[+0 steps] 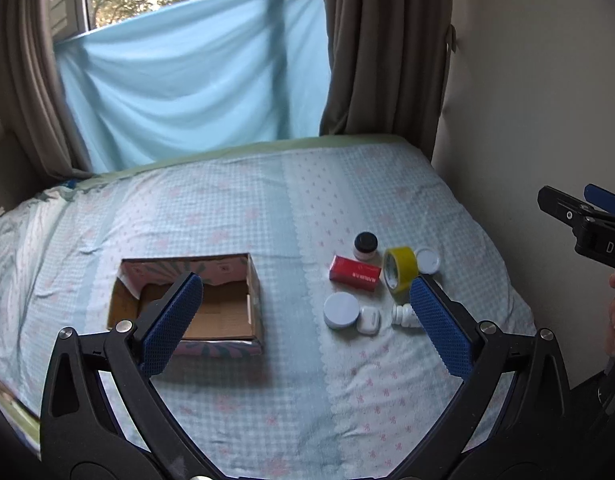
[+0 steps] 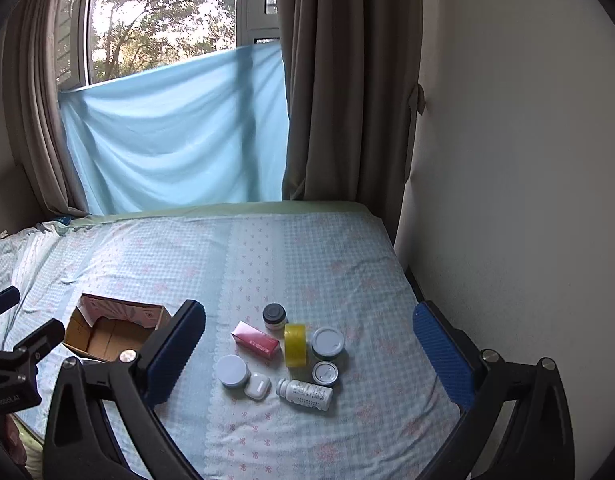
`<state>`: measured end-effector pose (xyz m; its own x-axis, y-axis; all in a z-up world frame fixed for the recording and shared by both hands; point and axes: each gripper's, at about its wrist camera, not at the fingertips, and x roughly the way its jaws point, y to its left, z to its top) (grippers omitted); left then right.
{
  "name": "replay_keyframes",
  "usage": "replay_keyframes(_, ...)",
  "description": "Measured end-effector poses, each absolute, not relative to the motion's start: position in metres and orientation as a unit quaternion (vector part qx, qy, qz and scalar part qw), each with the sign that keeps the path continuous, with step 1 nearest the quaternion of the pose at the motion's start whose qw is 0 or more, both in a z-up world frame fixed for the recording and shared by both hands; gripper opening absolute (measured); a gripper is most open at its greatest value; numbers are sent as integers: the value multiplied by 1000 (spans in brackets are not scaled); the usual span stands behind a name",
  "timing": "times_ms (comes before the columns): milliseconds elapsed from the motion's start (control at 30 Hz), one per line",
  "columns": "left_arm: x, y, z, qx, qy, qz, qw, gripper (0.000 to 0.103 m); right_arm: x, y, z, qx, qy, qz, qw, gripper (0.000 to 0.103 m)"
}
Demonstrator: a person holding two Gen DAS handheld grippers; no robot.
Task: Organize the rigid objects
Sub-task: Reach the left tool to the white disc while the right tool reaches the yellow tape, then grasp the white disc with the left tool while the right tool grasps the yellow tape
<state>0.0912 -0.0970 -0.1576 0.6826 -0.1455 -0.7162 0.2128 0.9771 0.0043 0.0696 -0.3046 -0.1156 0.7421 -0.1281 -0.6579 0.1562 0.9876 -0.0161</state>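
Observation:
An open cardboard box (image 1: 211, 312) (image 2: 107, 336) lies on the bed. To its right sits a cluster: a red carton (image 1: 355, 274) (image 2: 256, 340), a yellow tape roll (image 1: 401, 274) (image 2: 296, 344), a black-lidded jar (image 1: 365, 245) (image 2: 274, 317), a white round tin (image 1: 341, 310) (image 2: 232, 371), a white earbud case (image 1: 369, 320) (image 2: 257, 386), a white pill bottle (image 1: 403, 316) (image 2: 307, 394) lying on its side, and white-lidded jars (image 2: 327, 343) (image 2: 325, 373). My left gripper (image 1: 303, 312) is open and empty above the bed, between box and cluster. My right gripper (image 2: 307, 344) is open and empty, above the cluster.
The bed (image 1: 267, 208) has a pale checked sheet. A wall (image 2: 507, 160) runs along its right side. Curtains (image 1: 379, 52) and a blue cloth (image 1: 195, 92) hang at the far end. The right gripper shows at the left wrist view's right edge (image 1: 579, 220).

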Motion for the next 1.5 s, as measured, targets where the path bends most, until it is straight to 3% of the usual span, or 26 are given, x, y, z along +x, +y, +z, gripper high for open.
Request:
replay_keyframes(500, 204, -148, -391, 125, 516, -168, 831, 103, 156, -326, -290, 28, 464, -101, 880, 103)
replay_keyframes(900, 255, -182, -486, 136, 598, -188, 767, 103, 232, -313, -369, 23, 534, -94, 840, 102)
replay_keyframes(1200, 265, -185, -514, 96, 615, -171, 764, 99, 273, -314, -410, 13, 574, -83, 814, 75)
replay_keyframes(1267, 269, -183, -518, 84, 616, -165, 766, 87, 278, -313, -416, 12, 581, -78, 810, 74)
replay_keyframes(1367, 273, -180, -523, 64, 620, -160, 766, 84, 282, -310, -420, 3, 585, -78, 808, 68)
replay_keyframes(1433, 276, -177, -524, 50, 621, -160, 765, 73, 285, -308, -422, -2, 588, -78, 805, 59)
replay_keyframes(1500, 280, -175, -524, 44, 625, -154, 764, 70, 287, -307, -425, -1, 594, -79, 801, 48)
